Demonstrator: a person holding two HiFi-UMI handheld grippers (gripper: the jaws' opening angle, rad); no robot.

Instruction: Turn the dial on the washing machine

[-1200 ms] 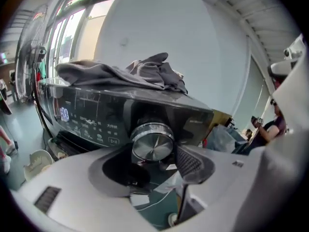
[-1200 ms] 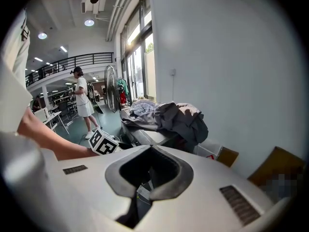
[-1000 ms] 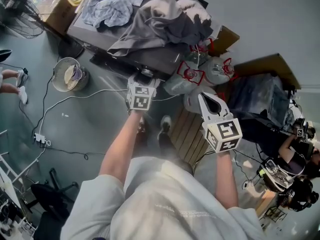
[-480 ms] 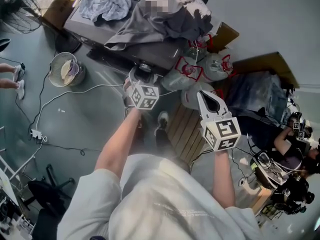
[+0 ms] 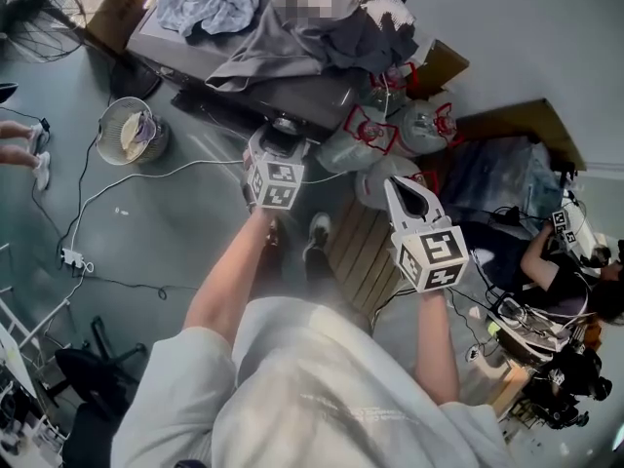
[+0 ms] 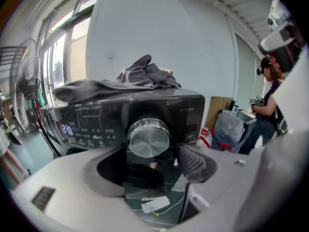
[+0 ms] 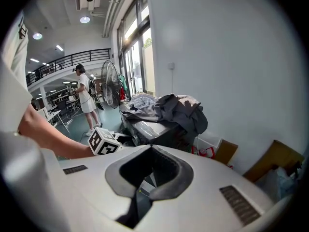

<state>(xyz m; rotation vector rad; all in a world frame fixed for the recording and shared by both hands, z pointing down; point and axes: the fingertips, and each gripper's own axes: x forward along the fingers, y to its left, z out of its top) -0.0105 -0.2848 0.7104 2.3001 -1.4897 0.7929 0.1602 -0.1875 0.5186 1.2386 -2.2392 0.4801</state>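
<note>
Grey floor [image 5: 175,232] holds the black washing machine [image 6: 96,120]. My left gripper [image 6: 152,163] just opened wide, round silver dial [image 6: 148,139] between its jaws. My right gripper [image 7: 150,149] is pressed together.

The person wears a pale, whitish T-shirt [image 5: 292,378] with short, loose sleeves [image 5: 185,383]. A thin line of tiny print, too small to read, runs across the shirt at 5 o'clock in the head view. One shoe [image 5: 317,234] looks light.

The left gripper [image 5: 276,144] and the right gripper [image 5: 390,185] are smooth white plastic. Each has a white cube [image 5: 273,183] with black square markers. Dark grey ridged pads [image 6: 192,162] line the jaws. Small dark slotted patches sit on the shells.

The left gripper's jaws have just been opening, with the silver dial [image 6: 148,138] between them.
</note>
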